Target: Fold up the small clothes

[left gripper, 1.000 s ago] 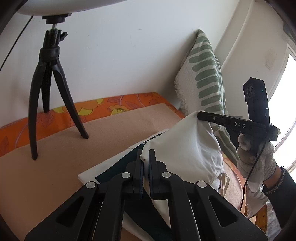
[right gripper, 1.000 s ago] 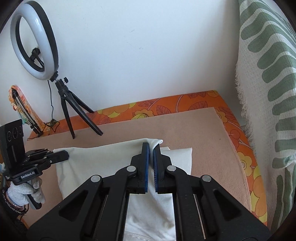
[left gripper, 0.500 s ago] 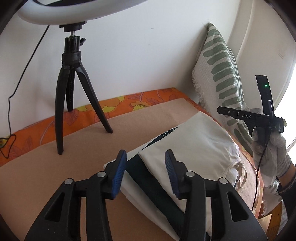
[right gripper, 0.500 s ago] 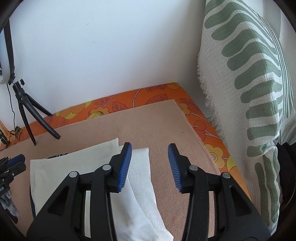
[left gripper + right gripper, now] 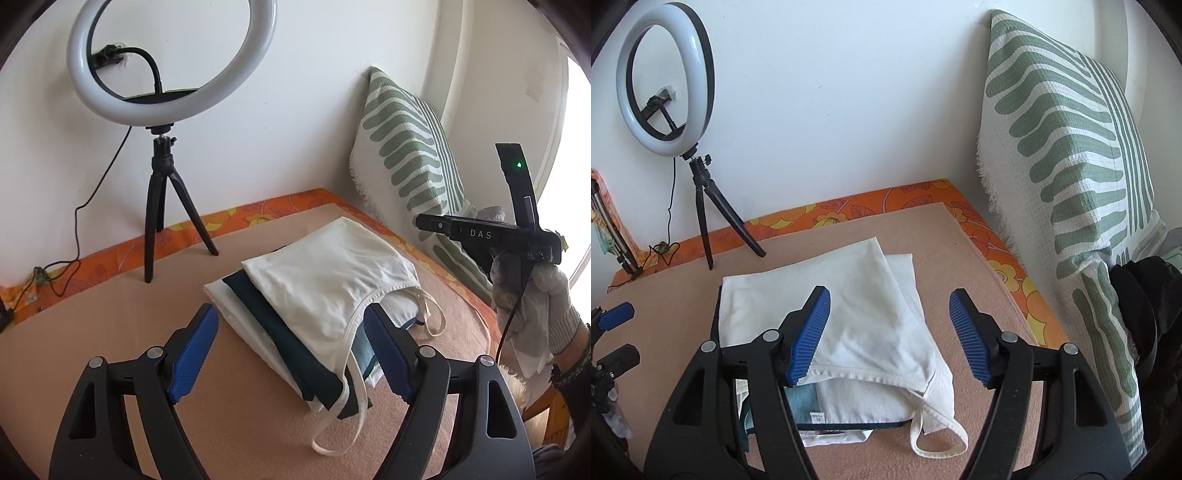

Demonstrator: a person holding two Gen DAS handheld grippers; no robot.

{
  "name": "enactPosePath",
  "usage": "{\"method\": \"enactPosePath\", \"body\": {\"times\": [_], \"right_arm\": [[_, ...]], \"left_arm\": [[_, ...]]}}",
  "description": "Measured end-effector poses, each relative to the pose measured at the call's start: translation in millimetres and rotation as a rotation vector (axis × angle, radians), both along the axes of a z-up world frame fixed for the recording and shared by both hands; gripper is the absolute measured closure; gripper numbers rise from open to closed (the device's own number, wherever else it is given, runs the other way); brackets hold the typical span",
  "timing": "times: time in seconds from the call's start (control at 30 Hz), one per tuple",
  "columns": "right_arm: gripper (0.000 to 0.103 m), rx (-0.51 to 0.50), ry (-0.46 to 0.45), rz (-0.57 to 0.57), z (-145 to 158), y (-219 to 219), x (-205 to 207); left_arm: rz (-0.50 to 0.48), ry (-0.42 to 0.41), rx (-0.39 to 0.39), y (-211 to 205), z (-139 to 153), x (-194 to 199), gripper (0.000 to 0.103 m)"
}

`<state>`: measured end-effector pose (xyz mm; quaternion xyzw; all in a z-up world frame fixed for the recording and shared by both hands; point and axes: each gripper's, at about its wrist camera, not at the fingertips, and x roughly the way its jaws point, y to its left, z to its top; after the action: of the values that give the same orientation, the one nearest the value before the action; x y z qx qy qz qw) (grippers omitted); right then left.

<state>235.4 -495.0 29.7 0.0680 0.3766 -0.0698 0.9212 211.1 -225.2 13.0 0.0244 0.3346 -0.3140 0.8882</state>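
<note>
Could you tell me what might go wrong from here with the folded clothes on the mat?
1. The white top's loose straps trail off the pile's near edge; the left gripper, jaws opening and empty, could snag one and undo the fold.
2. The top lies skewed on the stack, its layers offset, so a nudge from the right gripper, also opening and empty, might slide it off.
</note>
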Motion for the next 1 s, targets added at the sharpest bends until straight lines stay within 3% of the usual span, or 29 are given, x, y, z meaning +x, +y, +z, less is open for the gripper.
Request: {"method": "enactPosePath", "body": {"times": [0.2,0.4,0.6,0.73,0.87,1.0], "right_arm": [[0.026,-0.017,-0.018,-0.01,7.9,31.2,-45.3],[0.014,-0.038,-0.065,-0.029,15.3,68.4,-83.9],[0.008,-0.052,-0.1,-0.048,15.5,96.3,-109.4],[0.006,-0.086,-0.114,-0.057,11.3,115.7,-121.2],[0.004,-0.079,-0.129,-0.074,7.7,127.7,-129.1],[0.002,-0.076,-0.16,-0.086,7.2,137.2,-136.1]], "left_arm": [[-0.002,-0.049,-0.008,21.2,15.5,-45.4,0.021],[0.044,-0.089,0.043,41.5,22.5,-81.3,0.014],[0.081,-0.1,0.068,59.3,19.7,-103.0,0.012],[0.115,-0.116,0.068,70.5,15.6,-113.8,0.001],[0.123,-0.138,0.069,76.1,9.0,-119.2,0.001],[0.128,-0.162,0.122,75.9,3.8,-125.2,0.001]]}}
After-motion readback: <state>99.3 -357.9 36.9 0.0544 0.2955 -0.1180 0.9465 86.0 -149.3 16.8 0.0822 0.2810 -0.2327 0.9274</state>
